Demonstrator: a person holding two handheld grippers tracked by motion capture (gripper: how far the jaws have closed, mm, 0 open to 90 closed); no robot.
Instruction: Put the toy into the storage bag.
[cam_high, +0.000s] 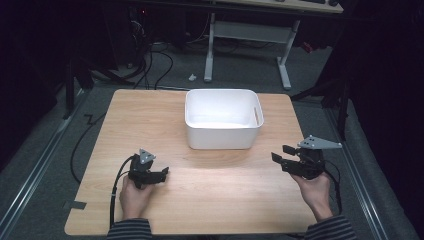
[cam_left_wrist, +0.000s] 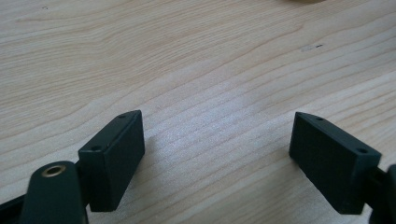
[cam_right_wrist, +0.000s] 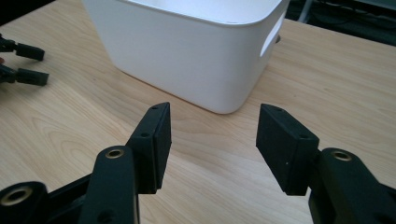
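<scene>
- Your right gripper view cut off the white bin at its top edge, so its inside was hidden there; the high view showed the bin at the table's far middle.
- Your left gripper had its jaws apart over bare wood, with nothing between them.
- Your right gripper also had its jaws apart and empty, pointing at the bin's near corner.
- From above, both grippers were well short of the bin.

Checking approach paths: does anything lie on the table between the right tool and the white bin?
Nothing visible does. Only bare wooden table lies between the open right tool and the white bin.
</scene>
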